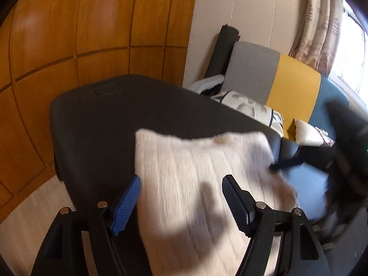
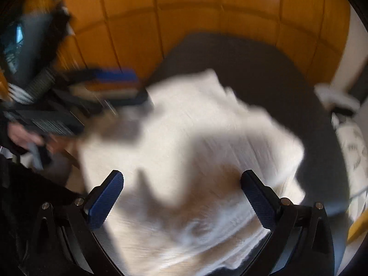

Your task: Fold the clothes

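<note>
Cream knit sweater [image 1: 202, 184] lies folded on the dark bench [image 1: 110, 124]; your left gripper [image 1: 181, 201] and right gripper [image 2: 182, 199] both hover with fingers spread wide, empty.

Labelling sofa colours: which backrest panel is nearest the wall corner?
The grey panel. The yellow panel is next to it, and the blue panel is nearest the window.

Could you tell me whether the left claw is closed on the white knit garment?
No, the left claw is open, its two blue fingers spread wide apart over the white knit garment without pinching it.
</note>
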`<state>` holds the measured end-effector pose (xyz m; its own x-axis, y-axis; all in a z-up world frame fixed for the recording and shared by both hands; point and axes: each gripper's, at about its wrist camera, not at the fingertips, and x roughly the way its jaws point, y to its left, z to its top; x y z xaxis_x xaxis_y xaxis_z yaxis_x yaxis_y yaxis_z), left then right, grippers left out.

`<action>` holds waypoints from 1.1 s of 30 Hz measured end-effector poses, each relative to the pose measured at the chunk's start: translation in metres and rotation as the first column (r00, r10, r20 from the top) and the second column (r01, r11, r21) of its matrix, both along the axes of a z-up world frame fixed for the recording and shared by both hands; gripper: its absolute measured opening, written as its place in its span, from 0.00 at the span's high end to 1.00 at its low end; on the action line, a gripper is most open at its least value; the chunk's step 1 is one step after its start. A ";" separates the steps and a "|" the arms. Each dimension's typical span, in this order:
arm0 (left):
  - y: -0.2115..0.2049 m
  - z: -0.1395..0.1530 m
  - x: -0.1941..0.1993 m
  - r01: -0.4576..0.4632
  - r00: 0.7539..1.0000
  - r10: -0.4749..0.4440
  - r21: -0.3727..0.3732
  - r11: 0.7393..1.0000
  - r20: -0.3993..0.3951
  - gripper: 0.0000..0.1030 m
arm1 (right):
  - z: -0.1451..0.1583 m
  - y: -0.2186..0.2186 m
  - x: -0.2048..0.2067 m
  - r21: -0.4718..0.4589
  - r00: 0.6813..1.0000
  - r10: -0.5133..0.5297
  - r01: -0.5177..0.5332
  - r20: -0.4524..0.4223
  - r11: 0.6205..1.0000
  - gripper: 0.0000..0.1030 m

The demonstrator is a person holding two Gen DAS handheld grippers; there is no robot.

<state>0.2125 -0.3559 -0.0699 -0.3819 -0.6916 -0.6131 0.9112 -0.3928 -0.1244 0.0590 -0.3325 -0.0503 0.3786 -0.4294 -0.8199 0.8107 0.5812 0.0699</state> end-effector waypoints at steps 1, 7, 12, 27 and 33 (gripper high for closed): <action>-0.007 0.002 -0.004 0.013 1.000 -0.013 -0.007 1.000 0.007 0.27 | -0.011 -0.005 -0.006 0.025 0.999 -0.032 0.033 -0.008 0.999 0.00; -0.058 -0.001 -0.025 0.046 0.997 -0.050 0.074 0.996 0.057 0.31 | -0.019 -0.005 -0.021 0.030 0.995 -0.095 0.095 0.008 0.995 0.00; -0.083 -0.012 -0.040 0.060 0.993 -0.073 0.129 0.990 0.093 0.31 | 0.009 -0.016 -0.016 -0.079 0.998 -0.063 0.064 0.019 0.995 0.00; -0.056 -0.007 -0.039 0.052 0.989 -0.059 0.055 0.997 0.139 0.34 | -0.001 -0.003 -0.058 -0.023 0.993 -0.104 0.105 0.049 0.994 0.00; 0.005 -0.005 -0.018 0.075 0.991 -0.077 0.014 0.997 0.106 0.34 | 0.006 0.051 -0.046 -0.115 0.997 -0.071 0.074 0.037 0.991 0.00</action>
<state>0.1948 -0.3512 -0.0753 -0.3651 -0.6566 -0.6599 0.8870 -0.4607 -0.0324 0.0126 -0.2817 -0.0446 0.3690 -0.5480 -0.7507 0.8494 0.5267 0.0331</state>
